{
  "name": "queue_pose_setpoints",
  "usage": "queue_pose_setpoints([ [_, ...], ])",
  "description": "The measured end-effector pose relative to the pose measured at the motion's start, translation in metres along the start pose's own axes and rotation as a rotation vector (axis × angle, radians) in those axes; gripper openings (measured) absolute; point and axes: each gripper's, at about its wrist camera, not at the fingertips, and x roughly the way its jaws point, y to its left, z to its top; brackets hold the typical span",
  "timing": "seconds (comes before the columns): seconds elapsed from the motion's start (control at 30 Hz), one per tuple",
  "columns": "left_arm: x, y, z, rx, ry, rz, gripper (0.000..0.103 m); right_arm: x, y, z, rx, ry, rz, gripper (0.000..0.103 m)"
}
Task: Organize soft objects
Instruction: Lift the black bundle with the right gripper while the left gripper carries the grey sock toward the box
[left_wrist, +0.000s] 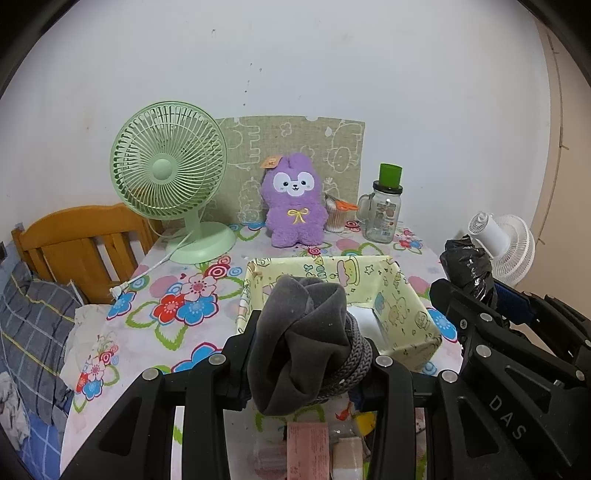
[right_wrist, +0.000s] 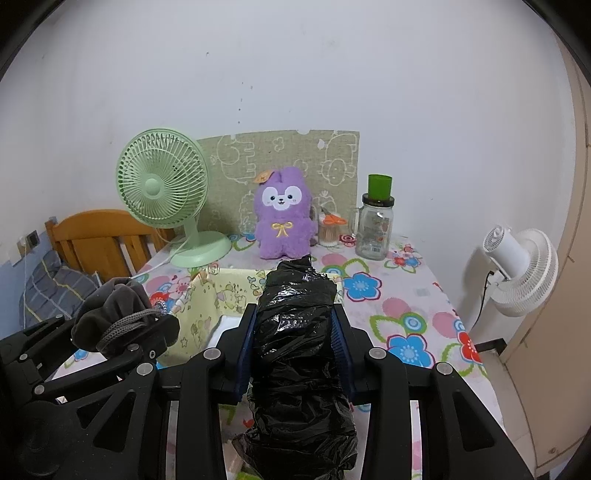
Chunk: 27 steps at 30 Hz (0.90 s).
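Soft matt cloth and glossy plastic over a printed tablecloth.
Left gripper (left_wrist: 306, 354): matt black plastic with small metal rivets, pinching a grey pouch (left_wrist: 295, 332) of soft velvety cloth, rough braided cord wound round it. Right gripper (right_wrist: 295, 332): same matt black plastic, ribbed blue pads (right_wrist: 243, 354), clamping a black bag roll (right_wrist: 299, 332) of crinkled, glossy thin plastic. Box (left_wrist: 406, 306): smooth printed yellow lining, looks like cloth or paper, cannot tell. Tablecloth (left_wrist: 177, 295): smooth, floral print. Plush toy (left_wrist: 293, 206): fuzzy purple pile. Green fan (left_wrist: 170, 162): smooth matt plastic. Jar (left_wrist: 384, 214): clear glossy glass. Headboard (left_wrist: 74, 240): varnished wood.
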Motion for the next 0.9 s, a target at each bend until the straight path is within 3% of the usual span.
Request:
queue_pose_setpoints([
  [0.53,0.033,0.003,0.025,-0.002,0.021,0.009,0.039,0.037,-0.003,0.023,0.007,0.018,0.021,0.041],
  [0.9,0.078,0.006,0.034,-0.007,0.096,0.027,0.039,0.083,-0.008,0.027,0.013,0.088,0.024,0.041],
])
